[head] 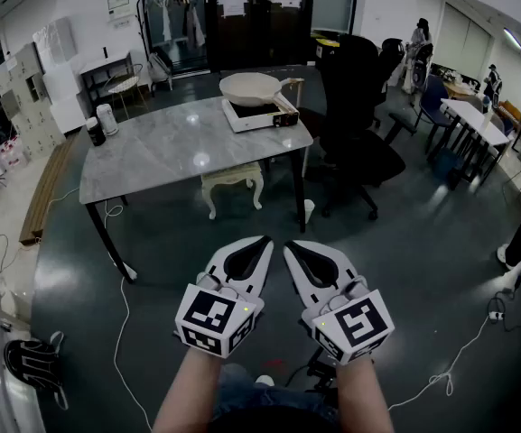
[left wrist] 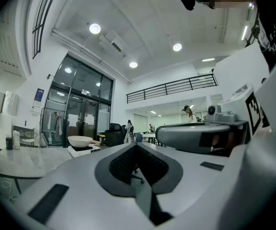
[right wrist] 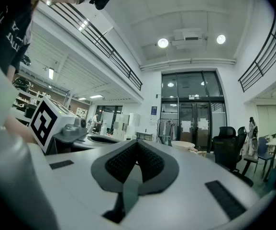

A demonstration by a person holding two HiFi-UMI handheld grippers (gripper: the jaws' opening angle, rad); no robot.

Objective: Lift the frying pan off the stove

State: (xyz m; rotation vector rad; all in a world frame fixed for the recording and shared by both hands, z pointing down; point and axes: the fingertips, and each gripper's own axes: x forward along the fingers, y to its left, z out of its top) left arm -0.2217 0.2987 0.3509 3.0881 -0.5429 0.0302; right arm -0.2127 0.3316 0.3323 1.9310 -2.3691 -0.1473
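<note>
Head view: frying pan (head: 253,88) sat on stove (head: 262,114) at table's (head: 165,147) far corner. Left gripper (head: 262,241) and right gripper (head: 289,247) hung side by side, well short of it. Gripper views alone showed both pairs of jaws pressed together, nothing between.

The frying pan (head: 253,88) sat on the stove (head: 262,115), at the table's (head: 170,152) far right corner. A jug (head: 106,118) and a jar (head: 95,132) stood at its left end, a stool (head: 233,180) beneath it, an office chair (head: 361,115) to its right. The left gripper (head: 262,242) and right gripper (head: 289,247) hung side by side, well short of the table.
</note>
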